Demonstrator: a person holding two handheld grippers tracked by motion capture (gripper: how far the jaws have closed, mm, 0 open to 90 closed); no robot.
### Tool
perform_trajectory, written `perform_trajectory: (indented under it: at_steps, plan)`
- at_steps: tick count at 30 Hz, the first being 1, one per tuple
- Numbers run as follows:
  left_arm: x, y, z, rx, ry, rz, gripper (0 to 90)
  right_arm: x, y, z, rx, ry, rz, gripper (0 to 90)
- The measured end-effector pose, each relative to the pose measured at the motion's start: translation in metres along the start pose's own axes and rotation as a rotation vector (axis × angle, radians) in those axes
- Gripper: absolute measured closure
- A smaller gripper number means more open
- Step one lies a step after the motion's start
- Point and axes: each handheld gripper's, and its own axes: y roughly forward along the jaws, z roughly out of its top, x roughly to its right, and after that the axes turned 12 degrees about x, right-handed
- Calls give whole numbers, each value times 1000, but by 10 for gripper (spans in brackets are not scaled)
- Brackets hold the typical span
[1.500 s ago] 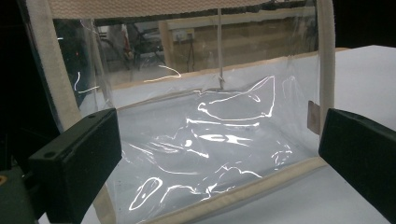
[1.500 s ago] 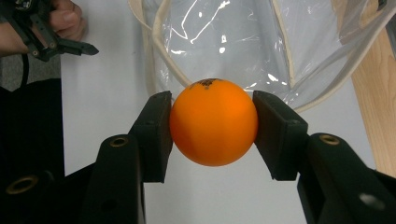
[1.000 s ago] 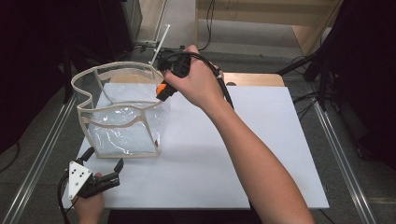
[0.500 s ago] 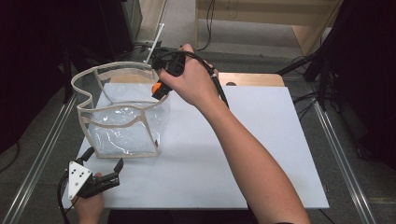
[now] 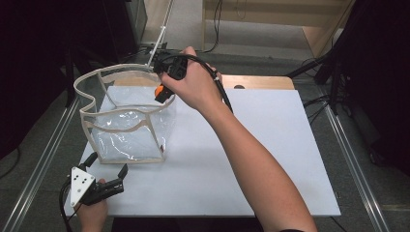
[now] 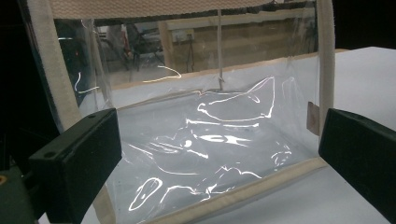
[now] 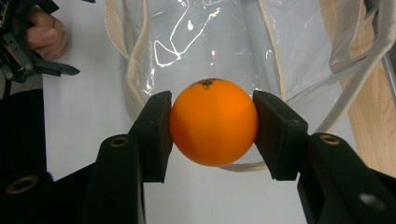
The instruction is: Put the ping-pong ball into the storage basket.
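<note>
A clear plastic bag (image 5: 126,126) with beige trim stands open on the white table (image 5: 251,159). The right gripper (image 5: 163,92) hangs over the bag's far right rim, something orange (image 5: 158,90) at its tip. The left gripper (image 5: 107,180) rests at the table's near left corner, jaws apart, just short of the bag.

A white table (image 5: 270,159) with a wooden strip along its far edge carries a clear plastic bag (image 5: 126,135) with beige trim. The bag stands upright, mouth open, at about ten o'clock from the table's middle, toward the left edge.
</note>
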Motion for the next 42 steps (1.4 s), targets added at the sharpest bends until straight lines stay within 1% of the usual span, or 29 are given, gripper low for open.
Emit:
perform_trajectory:
  at_steps: [11,15,18,24,25,31,42]
  plan:
    - [0,0,0,-1,0,-1,0,1,7,1,-10,-3,-7,481]
    - [0,0,0,-1,-2,0,0,0,10,1,-21,-2,-10,481]
    - [0,0,0,-3,-2,-1,0,0,12,1,-17,-5,-6,481]
    - [0,0,0,-2,-3,0,0,1,15,0,-23,-3,-2,481]
    - [0,0,0,-2,-2,0,0,1,16,0,-31,-1,-4,481]
    - [0,0,0,-2,-2,-1,0,2,18,-2,-33,0,-3,481]
    - [0,0,0,0,-3,0,0,6,24,-3,-64,-3,-42,480]
